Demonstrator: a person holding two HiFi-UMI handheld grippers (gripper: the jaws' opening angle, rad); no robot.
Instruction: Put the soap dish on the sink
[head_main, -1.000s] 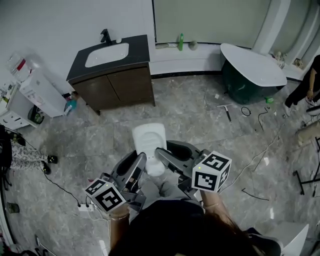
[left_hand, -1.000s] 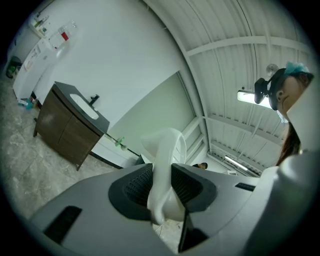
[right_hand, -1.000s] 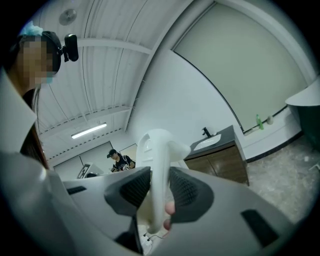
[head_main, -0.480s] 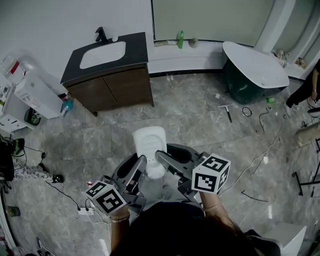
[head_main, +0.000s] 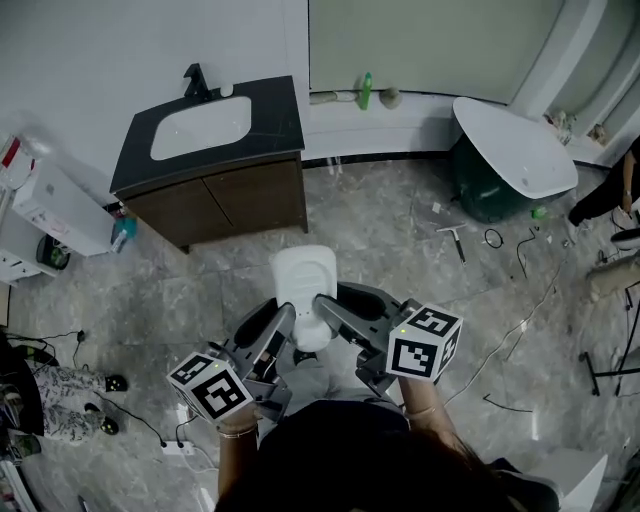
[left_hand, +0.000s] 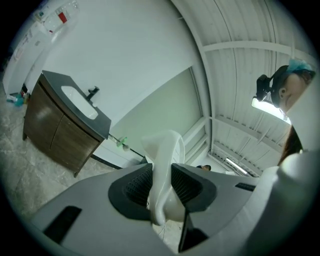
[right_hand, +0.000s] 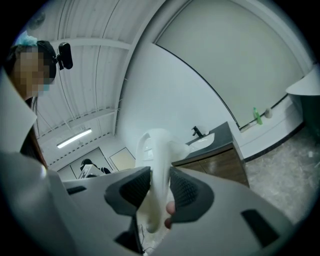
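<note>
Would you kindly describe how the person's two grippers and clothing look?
Both the left gripper and right gripper are grey moulded shells with black recesses. Each has dark ribbed pads and carries a white cube printed with black square markers. The person wears a black top.

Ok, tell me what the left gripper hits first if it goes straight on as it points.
Beyond the soap dish in its fingers, the left gripper has free air, then probably the white ledge near the green bottle, right of the sink cabinet. Depth is unclear.
</note>
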